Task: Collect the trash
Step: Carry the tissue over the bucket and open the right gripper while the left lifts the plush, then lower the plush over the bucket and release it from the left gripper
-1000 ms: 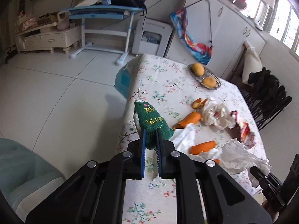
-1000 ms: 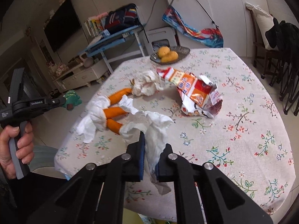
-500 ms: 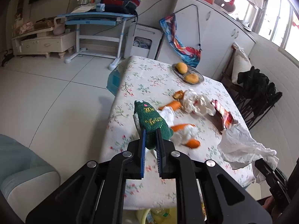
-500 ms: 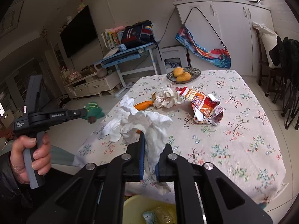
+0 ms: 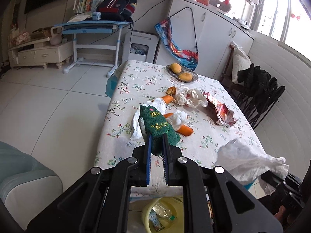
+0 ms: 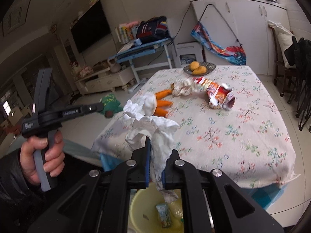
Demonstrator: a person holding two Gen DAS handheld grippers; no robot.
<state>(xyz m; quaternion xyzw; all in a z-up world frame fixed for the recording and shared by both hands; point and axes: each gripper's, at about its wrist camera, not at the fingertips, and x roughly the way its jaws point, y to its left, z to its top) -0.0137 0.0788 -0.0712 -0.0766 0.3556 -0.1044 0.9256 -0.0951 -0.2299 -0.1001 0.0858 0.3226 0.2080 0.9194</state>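
The right gripper [image 6: 155, 151] is clamped on a crumpled white tissue [image 6: 153, 128]; its blue-lined fingers [image 6: 147, 161] press the paper from both sides, and a loose tail of the tissue hangs below them. Directly under this gripper, a yellow bin [image 6: 140, 209] stands on the floor just off the table's near edge, with a small printed packet [image 6: 164, 214] lying inside.

The left gripper [image 5: 156, 145] is closed on a green plush toy [image 5: 157, 125] bearing yellow embroidered lettering. The toy projects forward from between the fingers, above the near left part of the table. In the right wrist view, the person's left hand [image 6: 43, 155] wraps the grey handle of that gripper.

The table [image 6: 243, 120] carries a floral tablecloth. On it lie three carrots [image 6: 162, 103], partly wrapped in white tissue [image 5: 177, 116]. Beyond them sits a wad of crumpled paper [image 5: 189, 98], touching an open red-and-orange snack bag [image 5: 221, 111]. At the far end, a grey dish [image 5: 191, 76] holds two yellow-orange fruits [image 5: 176, 68].

A blue desk [image 5: 91, 26] with a dark backpack [image 5: 116, 7] on top stands against the far wall.
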